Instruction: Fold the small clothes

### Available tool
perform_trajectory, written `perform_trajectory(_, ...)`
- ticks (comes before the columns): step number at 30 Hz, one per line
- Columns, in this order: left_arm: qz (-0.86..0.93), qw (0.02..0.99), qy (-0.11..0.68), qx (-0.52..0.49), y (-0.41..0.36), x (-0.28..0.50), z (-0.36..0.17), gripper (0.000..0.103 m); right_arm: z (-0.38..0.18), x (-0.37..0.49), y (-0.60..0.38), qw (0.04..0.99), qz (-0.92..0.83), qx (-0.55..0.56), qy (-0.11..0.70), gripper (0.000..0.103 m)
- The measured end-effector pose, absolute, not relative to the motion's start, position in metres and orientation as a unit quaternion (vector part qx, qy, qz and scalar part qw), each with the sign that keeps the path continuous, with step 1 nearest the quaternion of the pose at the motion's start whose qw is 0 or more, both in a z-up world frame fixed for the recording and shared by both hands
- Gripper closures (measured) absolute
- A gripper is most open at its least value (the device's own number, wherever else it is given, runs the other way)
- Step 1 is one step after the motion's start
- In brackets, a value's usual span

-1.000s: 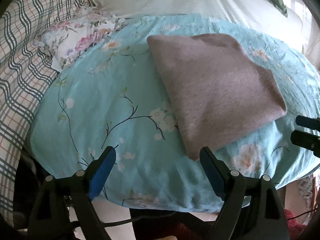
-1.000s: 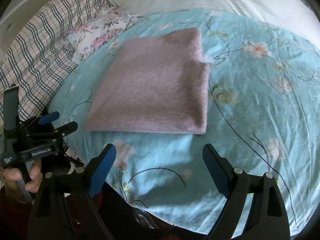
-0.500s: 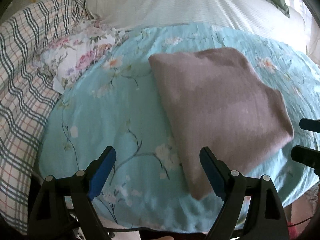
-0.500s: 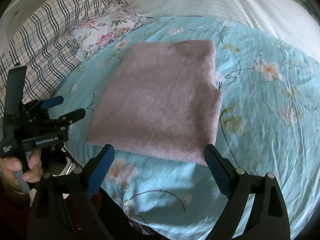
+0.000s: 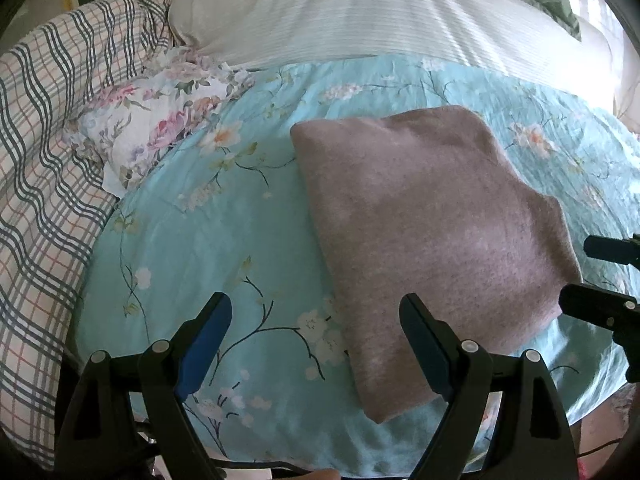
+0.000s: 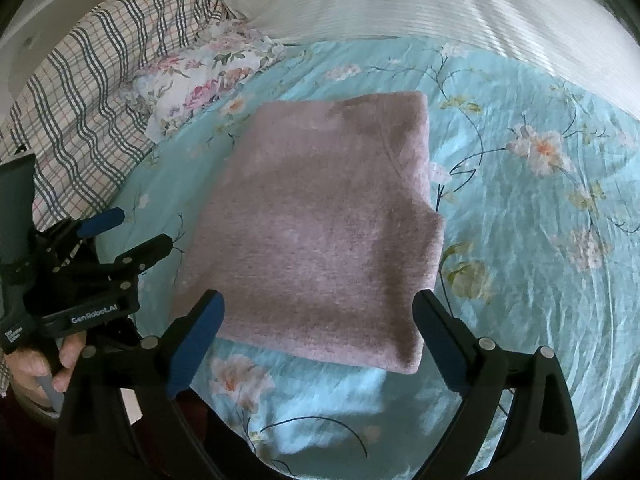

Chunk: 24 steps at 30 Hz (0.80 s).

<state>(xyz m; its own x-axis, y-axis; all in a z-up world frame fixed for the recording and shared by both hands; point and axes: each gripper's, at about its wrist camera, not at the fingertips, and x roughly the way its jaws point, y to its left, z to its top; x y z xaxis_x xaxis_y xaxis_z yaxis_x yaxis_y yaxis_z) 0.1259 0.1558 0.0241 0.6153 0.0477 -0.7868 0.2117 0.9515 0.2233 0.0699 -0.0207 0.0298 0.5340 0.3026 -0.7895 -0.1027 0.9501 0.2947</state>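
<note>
A mauve knitted garment [image 5: 424, 232] lies folded into a flat rectangle on the turquoise floral bedspread [image 5: 208, 240]; it also shows in the right wrist view [image 6: 324, 236]. My left gripper [image 5: 316, 332] is open and empty, low over the bedspread at the garment's near left corner. My right gripper [image 6: 318, 328] is open and empty, its jaws spread just above the garment's near edge. The left gripper also appears at the left of the right wrist view [image 6: 128, 236], and the right gripper at the right of the left wrist view [image 5: 592, 276].
A checked blanket [image 5: 44, 168] lies along the left. A floral cloth [image 5: 152, 128] sits beside it. A white striped duvet [image 5: 360, 12] covers the far side of the bed. The bed's near edge [image 5: 280, 456] runs just below my grippers.
Both grippers have moved forward over the bed towards the folded garment, which now sits larger and closer in both views. Both stay open.
</note>
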Motion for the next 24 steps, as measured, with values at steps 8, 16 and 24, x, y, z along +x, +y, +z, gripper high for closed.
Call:
perform_trajectory(8,-0.046,0.885,0.44,0.146,0.155,0.125,0.023,0.017,0.028,0.068,-0.016,0.867,0.12,0.107,0.473,0.007)
perform_trajectory(16,-0.044,0.884,0.443,0.145,0.156,0.124,0.023,0.017,0.032,0.065,-0.017,0.869,0.119,0.106,0.469,0.007)
perform_trajectory(24,-0.045,0.887,0.438,0.142,0.156,0.121,0.028,0.017,0.037,0.063,-0.013,0.87,0.124,0.103,0.466,0.007)
